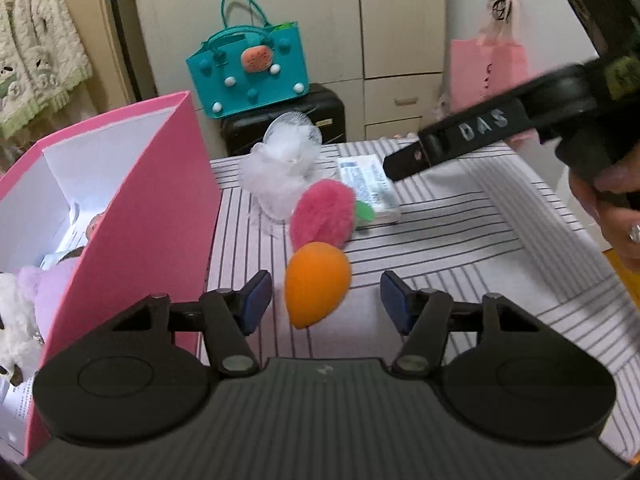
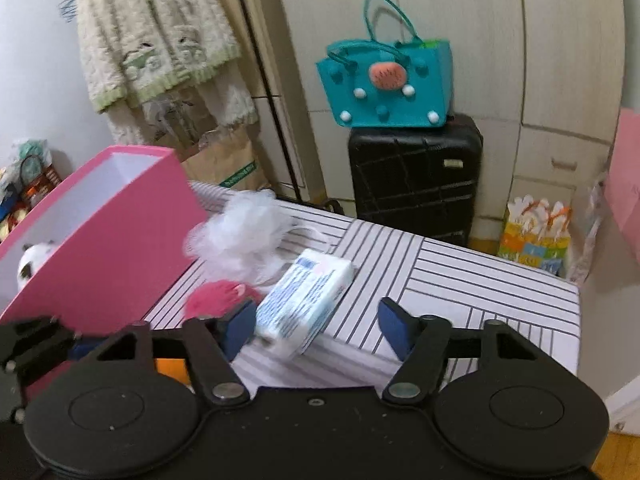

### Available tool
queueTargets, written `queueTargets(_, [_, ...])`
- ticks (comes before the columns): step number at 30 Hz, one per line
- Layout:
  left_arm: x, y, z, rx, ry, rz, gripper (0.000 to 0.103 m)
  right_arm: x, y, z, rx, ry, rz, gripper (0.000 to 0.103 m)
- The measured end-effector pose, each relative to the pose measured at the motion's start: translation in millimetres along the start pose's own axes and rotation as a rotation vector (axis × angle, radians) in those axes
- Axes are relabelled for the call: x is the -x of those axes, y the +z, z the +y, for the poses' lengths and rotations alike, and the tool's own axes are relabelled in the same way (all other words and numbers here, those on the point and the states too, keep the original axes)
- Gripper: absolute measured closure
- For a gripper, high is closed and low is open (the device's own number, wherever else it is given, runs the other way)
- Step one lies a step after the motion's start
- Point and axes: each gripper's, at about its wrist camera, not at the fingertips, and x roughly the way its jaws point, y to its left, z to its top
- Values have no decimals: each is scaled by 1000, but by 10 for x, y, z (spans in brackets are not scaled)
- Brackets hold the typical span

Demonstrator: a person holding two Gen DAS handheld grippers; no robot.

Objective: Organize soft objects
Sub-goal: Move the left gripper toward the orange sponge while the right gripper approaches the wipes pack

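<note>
The orange sponge [image 1: 316, 282] lies on the striped cloth [image 1: 460, 240] between the left gripper's [image 1: 326, 300] blue pads [image 1: 254, 300], closer to the left one – neither pad presses it, so the claw is released. It is egg-shaped, long axis running near-to-far, narrow end toward the camera, fat end toward the pink puff [image 1: 320, 216] just behind. Behind that sits the white mesh pouf [image 1: 280, 168], and to the right the tissue pack [image 1: 370, 188], lying slantwise. The right gripper [image 2: 318, 326] also stands open, the pack's near end between its pads, untouched. The pink box [image 1: 132, 200] stands left of the sponge – plush toys inside.
</note>
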Motion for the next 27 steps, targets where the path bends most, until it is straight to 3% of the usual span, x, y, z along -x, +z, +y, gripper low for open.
queueTargets(3, [-88,-4,13,7,3,23,49,-163,53,-70,-34,5,14,40])
queueTargets(11, [-202,-19,57,12,-4,23,49,-501,126,-9,-70,17,89,40])
queueTargets(14, [-221,-34,58,18,1,18,55,-551,130,13,-79,19,101,40])
queueTargets(15, [-220,-49,53,17,3,21,62,-559,130,16,-78,22,105,40])
queueTargets(22, [-248,-54,66,24,-8,25,64,-598,147,130,-8,-17,128,38])
queueTargets(24, [-258,-56,65,26,-6,27,64,-605,148,177,30,-39,132,33])
queueTargets(26, [-254,-64,68,24,-4,24,65,-593,143,191,40,-55,131,34])
queueTargets(27, [-247,-69,65,20,-4,23,65,-577,144,183,36,-51,133,40])
